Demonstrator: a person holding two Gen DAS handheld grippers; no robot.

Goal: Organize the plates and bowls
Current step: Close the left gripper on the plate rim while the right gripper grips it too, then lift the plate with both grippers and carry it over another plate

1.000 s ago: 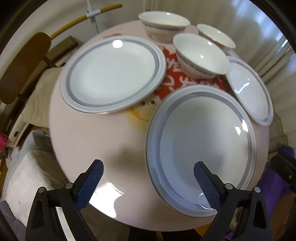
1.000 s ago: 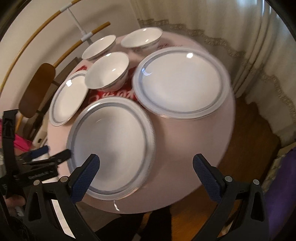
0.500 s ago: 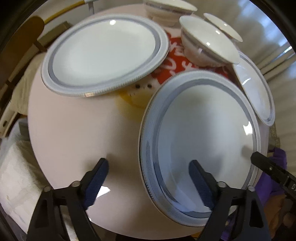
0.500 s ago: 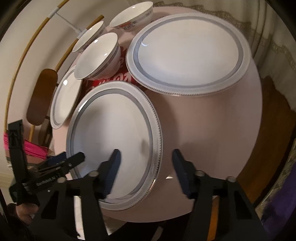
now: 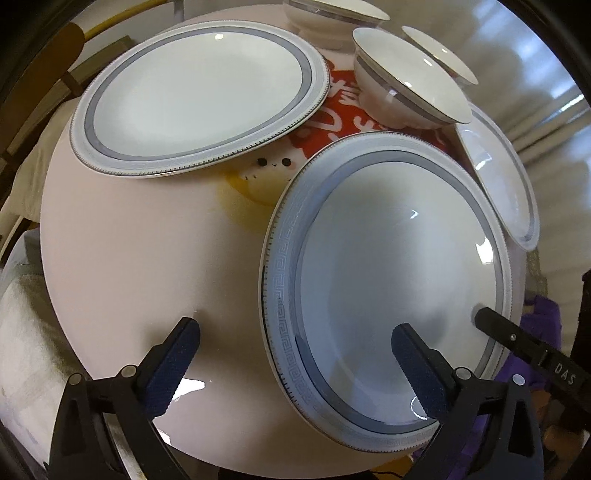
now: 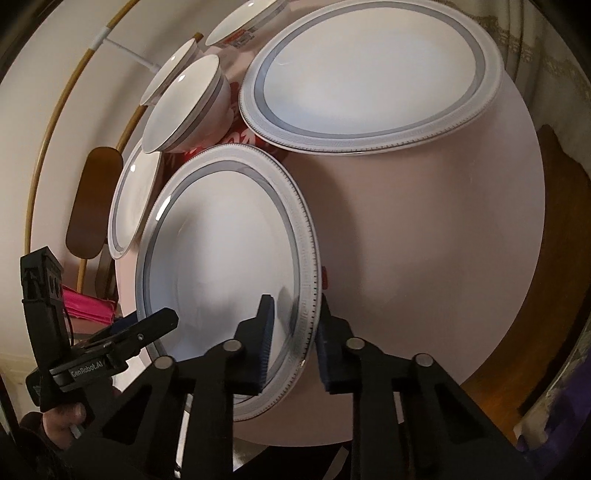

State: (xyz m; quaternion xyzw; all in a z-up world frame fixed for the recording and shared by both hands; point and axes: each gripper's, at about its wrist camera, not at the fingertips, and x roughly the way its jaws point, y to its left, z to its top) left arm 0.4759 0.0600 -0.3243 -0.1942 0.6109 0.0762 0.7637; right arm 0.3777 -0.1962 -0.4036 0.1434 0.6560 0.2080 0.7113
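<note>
The far bowl (image 5: 334, 16) at twelve o'clock was cut off by the top edge in the left wrist view. The near bowl (image 5: 406, 79) hid part of the bowl behind it (image 5: 439, 50). The small plate (image 5: 496, 181) at three o'clock sat partly under the big plate (image 5: 388, 269).

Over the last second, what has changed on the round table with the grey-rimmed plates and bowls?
Both grippers came down toward the near large grey-rimmed white plate. The right gripper has just been closing, its pads now either side of that plate's rim. The left gripper stays wide open over the plate's other edge, gripping nothing. The far large plate, small plate and three bowls have not moved.
</note>
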